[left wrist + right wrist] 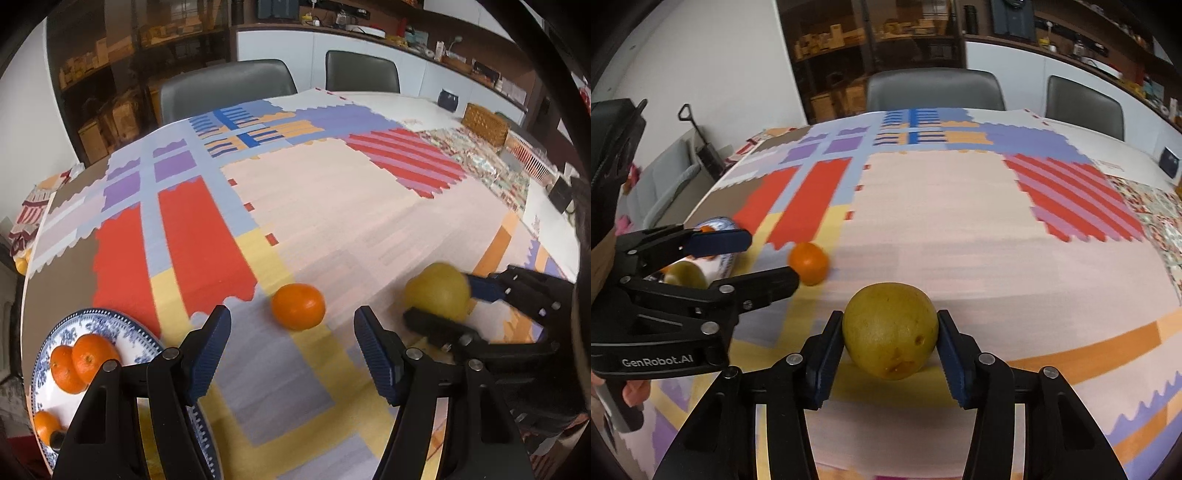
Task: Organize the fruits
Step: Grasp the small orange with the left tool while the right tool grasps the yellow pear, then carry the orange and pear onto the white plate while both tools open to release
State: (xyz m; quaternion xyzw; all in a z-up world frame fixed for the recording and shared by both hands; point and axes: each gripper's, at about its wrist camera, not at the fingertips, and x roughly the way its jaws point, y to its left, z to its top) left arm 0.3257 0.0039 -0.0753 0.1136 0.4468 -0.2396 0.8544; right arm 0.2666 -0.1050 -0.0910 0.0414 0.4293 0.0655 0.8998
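My right gripper (890, 354) is shut on a yellow-green pear (891, 329) and holds it just above the patterned tablecloth; it also shows in the left wrist view (437, 295). My left gripper (291, 343) is open and empty, and a loose orange (298, 305) lies on the cloth just beyond its fingertips. The orange also shows in the right wrist view (809, 263). A blue-and-white plate (144, 343) at the near left holds three oranges (83, 362), partly hidden by my left finger. In the right wrist view another pear-like fruit (685, 275) lies on the plate (718, 223).
The patterned tablecloth (332, 206) covers the table. Two grey chairs (229, 88) stand at the far side. A wicker basket (484, 123) and a dark mug (448, 99) sit at the far right. Shelves and cabinets line the back wall.
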